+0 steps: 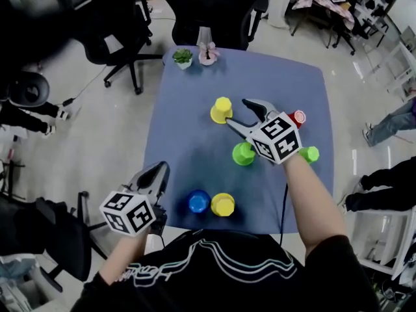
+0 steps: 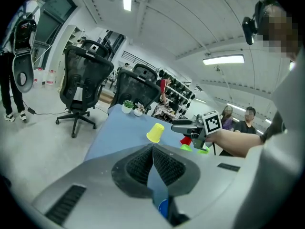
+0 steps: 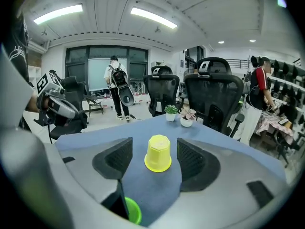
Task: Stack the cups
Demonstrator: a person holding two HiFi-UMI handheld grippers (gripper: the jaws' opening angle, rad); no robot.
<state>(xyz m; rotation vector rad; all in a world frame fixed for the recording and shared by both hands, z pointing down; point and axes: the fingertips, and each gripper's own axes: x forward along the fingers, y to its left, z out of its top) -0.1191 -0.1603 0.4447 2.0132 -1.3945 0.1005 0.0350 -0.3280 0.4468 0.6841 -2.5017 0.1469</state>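
Several cups stand upside down on the blue table [image 1: 188, 132]: a yellow cup [image 1: 221, 110], a red cup [image 1: 297, 117], two green cups [image 1: 244, 153] [image 1: 309, 153], a blue cup [image 1: 199, 201] and a second yellow cup [image 1: 222, 204]. My right gripper [image 1: 236, 112] is open, its jaws just short of the far yellow cup [image 3: 158, 153], which sits ahead between them, untouched. A green cup [image 3: 131, 210] lies under that gripper. My left gripper [image 1: 160, 171] is shut and empty at the table's near left corner, beside the blue cup [image 2: 163, 208].
Two small potted plants [image 1: 182, 58] [image 1: 208, 55] stand at the table's far edge. Black office chairs [image 1: 117, 41] [image 1: 208, 8] surround the far side. People stand and sit around the room, one with a backpack [image 3: 117, 87].
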